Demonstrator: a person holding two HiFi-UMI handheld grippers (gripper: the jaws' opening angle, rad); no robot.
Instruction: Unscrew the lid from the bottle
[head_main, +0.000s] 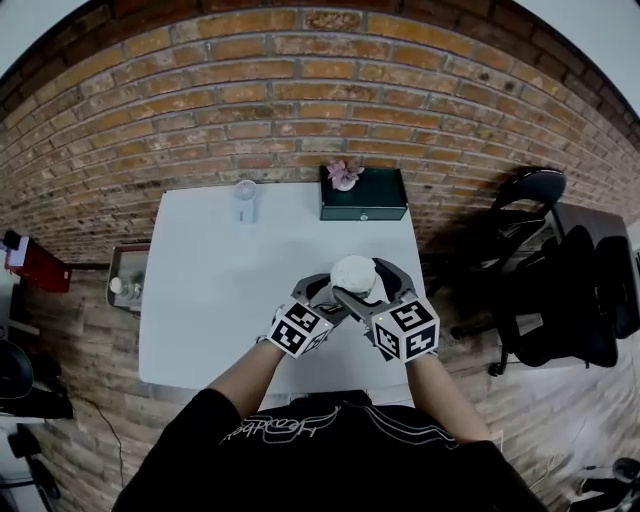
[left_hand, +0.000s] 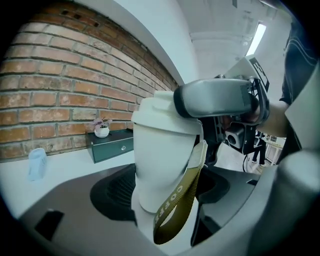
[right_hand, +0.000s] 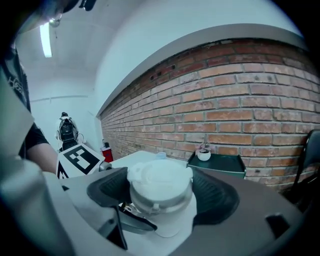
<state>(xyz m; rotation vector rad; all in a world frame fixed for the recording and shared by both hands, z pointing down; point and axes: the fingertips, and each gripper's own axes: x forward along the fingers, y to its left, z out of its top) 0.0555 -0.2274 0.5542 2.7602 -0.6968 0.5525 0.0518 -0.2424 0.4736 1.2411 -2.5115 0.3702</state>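
We grip upright coffee bottle (left_hand: 160, 160) between left gripper (left_hand: 165, 196) fingers (left_hand: 112, 195) | right gripper (right_hand: 161, 199) fingers (right_hand: 217, 197) closed round its lid (right_hand: 160, 180), centred between them, just above left fingers | turning axis vertical, we judge.

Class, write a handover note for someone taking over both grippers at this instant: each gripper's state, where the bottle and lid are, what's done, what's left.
Left gripper: fingers clamped on the bottle body, holding it upright over the table.
Right gripper: fingers closed around the lid, apparently gripping it.
Done: both grips are in place. The lid sits on the bottle with no gap showing.
Left: twist the lid off with the right gripper while the left one steadies the bottle. Mind the strap hanging by the left fingers.
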